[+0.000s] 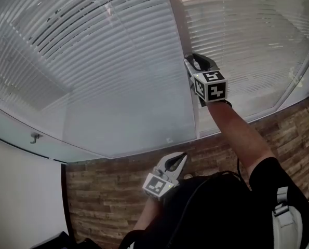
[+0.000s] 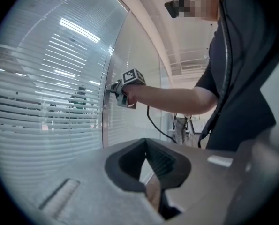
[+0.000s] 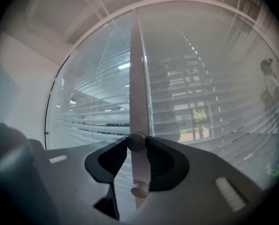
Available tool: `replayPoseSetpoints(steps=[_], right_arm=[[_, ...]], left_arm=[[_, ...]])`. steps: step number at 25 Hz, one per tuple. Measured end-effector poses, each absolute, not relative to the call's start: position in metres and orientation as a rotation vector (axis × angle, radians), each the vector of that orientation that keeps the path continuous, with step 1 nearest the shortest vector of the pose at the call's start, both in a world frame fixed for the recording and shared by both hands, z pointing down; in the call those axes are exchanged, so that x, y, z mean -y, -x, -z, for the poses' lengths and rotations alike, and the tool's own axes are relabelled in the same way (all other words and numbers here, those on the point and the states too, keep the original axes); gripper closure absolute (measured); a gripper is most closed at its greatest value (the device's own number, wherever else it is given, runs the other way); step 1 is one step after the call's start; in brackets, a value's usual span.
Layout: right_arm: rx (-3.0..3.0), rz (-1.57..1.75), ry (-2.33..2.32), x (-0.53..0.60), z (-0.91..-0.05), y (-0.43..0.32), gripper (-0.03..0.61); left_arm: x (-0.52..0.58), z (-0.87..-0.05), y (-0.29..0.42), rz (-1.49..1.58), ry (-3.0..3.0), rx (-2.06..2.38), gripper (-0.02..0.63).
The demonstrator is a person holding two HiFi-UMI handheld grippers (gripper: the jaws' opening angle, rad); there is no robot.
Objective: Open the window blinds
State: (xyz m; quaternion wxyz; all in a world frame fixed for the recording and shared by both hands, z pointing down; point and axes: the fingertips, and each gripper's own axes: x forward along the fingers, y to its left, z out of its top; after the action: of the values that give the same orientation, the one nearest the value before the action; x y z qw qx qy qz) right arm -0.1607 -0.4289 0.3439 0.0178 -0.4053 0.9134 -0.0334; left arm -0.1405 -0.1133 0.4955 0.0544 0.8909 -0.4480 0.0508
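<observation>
The window blinds point(image 1: 92, 45) hang with their slats partly tilted behind glass panes, either side of a grey upright post point(image 1: 181, 25). My right gripper point(image 1: 192, 66) reaches out level to that post. In the right gripper view the right gripper point(image 3: 136, 143) is shut on a small round knob point(image 3: 136, 139) on the post point(image 3: 138, 78); a second knob point(image 3: 140, 190) sits just below. My left gripper point(image 1: 178, 161) hangs low near my body, away from the glass, and in its own view the left gripper point(image 2: 145, 143) is shut on nothing.
A wood-look floor point(image 1: 102, 191) runs under the glass wall, with a white wall point(image 1: 19, 191) at the left. A small metal fitting point(image 1: 36, 137) sits on the lower frame. A cable point(image 2: 153, 123) hangs from my right arm. A person point(image 3: 270, 86) stands beyond the glass.
</observation>
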Motion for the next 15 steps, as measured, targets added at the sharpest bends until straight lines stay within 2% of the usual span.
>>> replayPoseSetpoints(steps=[4, 15], right_arm=[[-2.732, 0.334, 1.221, 0.4282, -0.3416, 0.1599, 0.443], [-2.732, 0.335, 1.207, 0.4283, -0.341, 0.1605, 0.443]], left_arm=[[0.113, -0.498, 0.1389, -0.16, -2.703, 1.353, 0.609], [0.1164, -0.4978, 0.1374, -0.15, -2.714, 1.351, 0.609]])
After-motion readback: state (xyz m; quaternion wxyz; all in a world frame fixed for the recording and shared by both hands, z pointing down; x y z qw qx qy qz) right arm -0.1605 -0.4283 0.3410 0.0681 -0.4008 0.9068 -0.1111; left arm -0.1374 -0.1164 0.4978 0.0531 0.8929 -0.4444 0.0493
